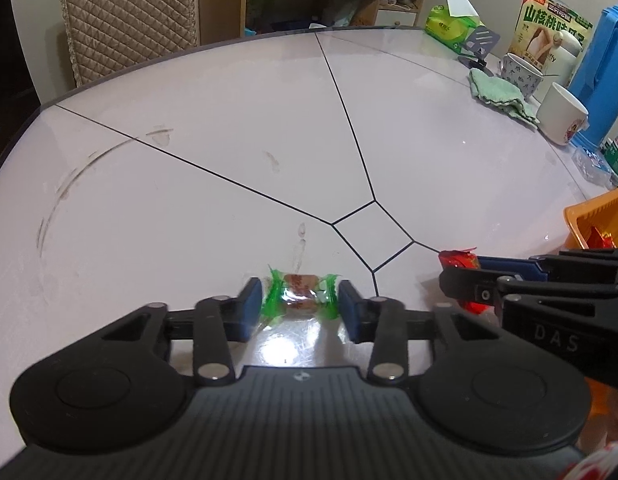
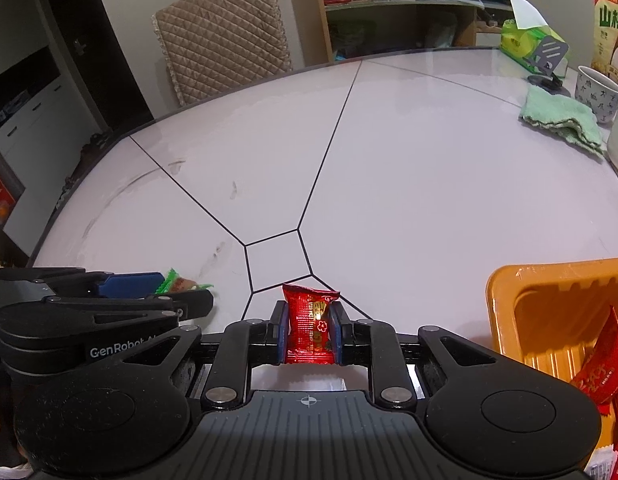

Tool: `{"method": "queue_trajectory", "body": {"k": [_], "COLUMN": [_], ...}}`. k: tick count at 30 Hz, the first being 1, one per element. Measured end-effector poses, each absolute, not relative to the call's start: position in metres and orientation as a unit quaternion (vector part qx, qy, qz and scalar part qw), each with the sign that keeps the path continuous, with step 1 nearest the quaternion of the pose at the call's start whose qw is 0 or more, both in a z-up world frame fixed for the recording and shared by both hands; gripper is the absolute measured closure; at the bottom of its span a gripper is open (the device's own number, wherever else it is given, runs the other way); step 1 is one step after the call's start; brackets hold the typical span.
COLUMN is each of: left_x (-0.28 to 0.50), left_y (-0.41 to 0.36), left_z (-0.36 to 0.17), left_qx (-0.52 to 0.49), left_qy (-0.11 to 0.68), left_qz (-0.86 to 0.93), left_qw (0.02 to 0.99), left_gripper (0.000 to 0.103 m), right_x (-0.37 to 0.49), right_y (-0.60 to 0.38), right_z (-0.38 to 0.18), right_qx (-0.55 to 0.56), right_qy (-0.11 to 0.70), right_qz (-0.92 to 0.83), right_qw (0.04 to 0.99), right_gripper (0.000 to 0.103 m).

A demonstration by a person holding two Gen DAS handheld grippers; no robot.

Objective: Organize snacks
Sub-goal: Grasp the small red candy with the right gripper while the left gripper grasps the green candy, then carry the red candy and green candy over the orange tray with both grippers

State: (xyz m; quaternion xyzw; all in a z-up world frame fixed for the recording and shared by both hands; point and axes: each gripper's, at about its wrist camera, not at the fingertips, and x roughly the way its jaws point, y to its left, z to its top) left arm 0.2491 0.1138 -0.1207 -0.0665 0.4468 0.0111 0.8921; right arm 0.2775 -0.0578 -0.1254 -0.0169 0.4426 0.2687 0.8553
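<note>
My right gripper point(image 2: 309, 334) pinches a red foil candy packet point(image 2: 311, 326) upright, ready for the orange plastic tray point(image 2: 549, 304) to its right, while my left gripper point(image 1: 300, 304) brackets, jaws part-open, a green-twisted clear-wrapped candy point(image 1: 299, 294) for pickup.

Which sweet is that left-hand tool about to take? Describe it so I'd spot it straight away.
Start at the small four-sided patch where the table's dark lines meet. Just left of it, between the left gripper fingers, lies a brown candy in clear wrap with green twisted ends. The other gripped sweet is a shiny red packet.
</note>
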Motion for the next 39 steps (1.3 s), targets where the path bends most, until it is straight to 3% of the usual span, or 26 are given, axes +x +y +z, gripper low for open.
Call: {"method": "queue_trajectory", "body": {"k": [16,39], "left_x": [0.23,0.156], "left_y": [0.12,0.09], "left_z": [-0.114,-0.059], "left_qx": [-0.089,-0.099], "left_qy": [0.457,0.437], "left_qz": [0.014,0.019], "left_qw": [0.885,0.894], "left_gripper": [0.078,0.078], "right_x": [0.257,0.198], "right_y": [-0.058,-0.096], "right_z": [-0.109,-0.064], "right_qx": [-0.016,0.01], "right_qy": [0.435,0.417], "right_qz": [0.274,0.307], "right_qw": [0.857,0.855], "right_gripper": [0.081,0.081]}}
